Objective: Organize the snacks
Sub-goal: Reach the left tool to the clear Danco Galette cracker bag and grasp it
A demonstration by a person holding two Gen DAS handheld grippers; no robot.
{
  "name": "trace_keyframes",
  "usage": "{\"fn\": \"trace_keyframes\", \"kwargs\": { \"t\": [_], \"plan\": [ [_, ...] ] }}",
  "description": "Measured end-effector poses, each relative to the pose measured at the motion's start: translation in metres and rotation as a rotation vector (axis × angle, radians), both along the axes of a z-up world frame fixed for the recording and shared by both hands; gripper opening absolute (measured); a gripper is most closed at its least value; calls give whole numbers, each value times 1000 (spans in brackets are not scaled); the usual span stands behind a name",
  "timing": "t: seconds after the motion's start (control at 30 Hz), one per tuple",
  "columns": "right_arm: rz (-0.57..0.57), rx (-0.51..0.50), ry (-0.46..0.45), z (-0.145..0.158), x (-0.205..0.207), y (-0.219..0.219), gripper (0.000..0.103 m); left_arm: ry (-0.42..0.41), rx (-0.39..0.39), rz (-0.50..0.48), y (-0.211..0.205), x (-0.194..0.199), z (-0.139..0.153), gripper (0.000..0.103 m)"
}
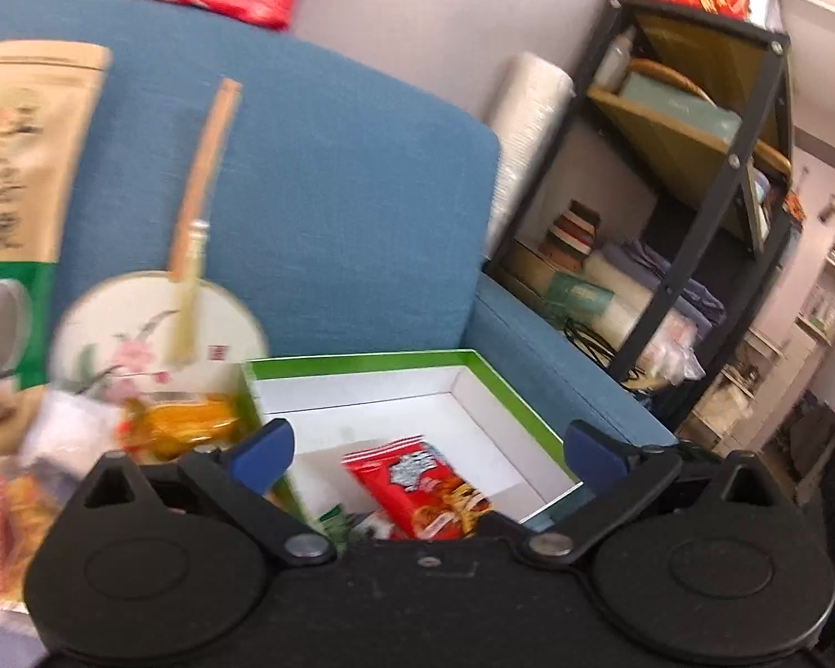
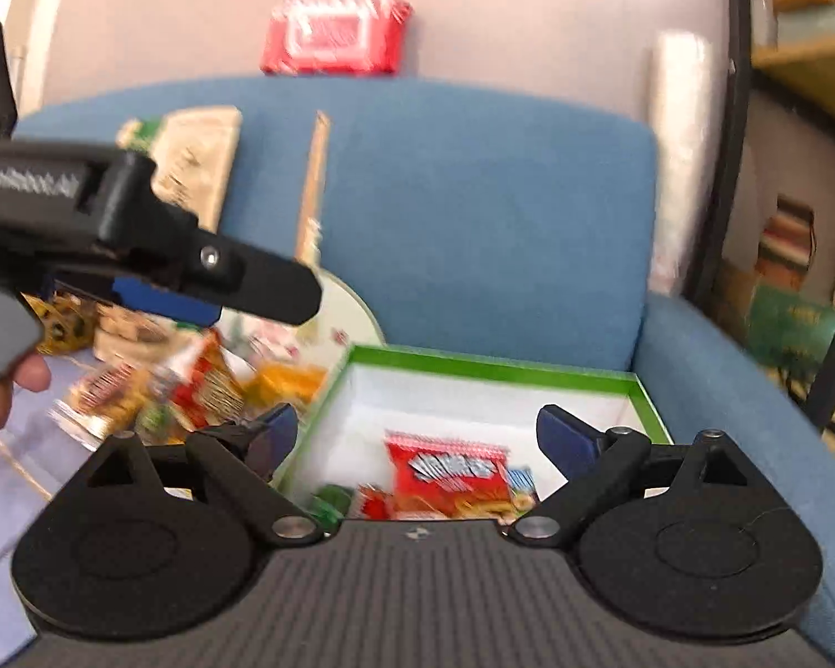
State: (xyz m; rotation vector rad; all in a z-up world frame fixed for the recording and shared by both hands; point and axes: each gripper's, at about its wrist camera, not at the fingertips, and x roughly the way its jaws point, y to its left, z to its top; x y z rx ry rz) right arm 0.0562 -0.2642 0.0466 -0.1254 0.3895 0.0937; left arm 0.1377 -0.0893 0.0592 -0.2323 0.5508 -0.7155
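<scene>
Glossy red snack packet (image 2: 450, 473) lies in rectangular green-rimmed cardboard box (image 2: 490, 368)

Green-rimmed white box (image 2: 490, 370); red snack packet (image 2: 451, 476); blue sofa (image 2: 490, 211).

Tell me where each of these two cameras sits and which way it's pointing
Left wrist: sits on the left gripper, looking forward and slightly down at the green-rimmed box on the blue sofa; its own blue-padded fingers show, spread wide.
Right wrist: sits on the right gripper, facing the same box; its own open fingers show, plus the left gripper and a hand at left.
Shared: box, red snack bag inside it, sofa, round fan, red wipes pack.
</scene>
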Motion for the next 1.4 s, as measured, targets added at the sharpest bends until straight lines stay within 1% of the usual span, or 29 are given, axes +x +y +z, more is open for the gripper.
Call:
{"fn": "trace_keyframes", "kwargs": {
  "t": [0.1, 0.2, 0.37, 0.43, 0.5, 0.6, 0.77, 0.83, 0.93, 1.03, 1.1, 1.13, 1.2, 1.27, 1.3, 1.33, 1.37, 1.4],
  "plan": [
    [33, 1, 16, -1, -15, 18, 103, 48, -23, 37, 27, -12, -6, 103],
    [101, 55, 45, -12, -29, 35, 103, 85, -34, 82, 63, -25, -20, 103],
    [201, 90, 154, -41, -36, 72, 103, 136, 55, 184, 110, -30, -53, 103],
    [217, 88, 182, -48, -31, 88, 103, 159, 72, 201, 126, -30, -65, 103],
    [240, 96, 205, -52, -24, 102, 103, 172, 72, 218, 139, -30, -74, 103],
    [284, 97, 205, -55, -9, 121, 103, 185, 61, 264, 158, -26, -82, 103],
    [345, 66, 222, -62, 27, 151, 103, 181, 52, 348, 180, -3, -82, 103],
    [362, 59, 232, -65, 43, 163, 103, 186, 36, 378, 188, 9, -81, 103],
    [358, 82, 285, -71, 71, 178, 103, 205, -1, 368, 197, 27, -84, 103],
    [335, 166, 362, -80, 97, 182, 103, 232, -7, 330, 201, 46, -90, 102],
    [310, 226, 400, -86, 111, 180, 98, 246, -2, 320, 200, 57, -95, 102],
    [297, 245, 411, -88, 117, 180, 97, 260, 0, 311, 200, 63, -98, 102],
    [279, 245, 401, -89, 125, 181, 97, 283, 1, 317, 199, 73, -105, 102],
    [282, 262, 407, -90, 131, 181, 96, 310, -18, 316, 199, 81, -113, 101],
    [285, 268, 417, -92, 135, 182, 95, 325, -34, 312, 200, 84, -117, 99],
    [285, 263, 429, -94, 137, 184, 95, 332, -42, 310, 200, 85, -120, 94],
    [291, 258, 451, -98, 140, 186, 93, 325, -45, 310, 200, 85, -122, 91],
    [291, 273, 458, -101, 143, 187, 93, 313, -39, 309, 198, 85, -123, 85]
  ]
}}
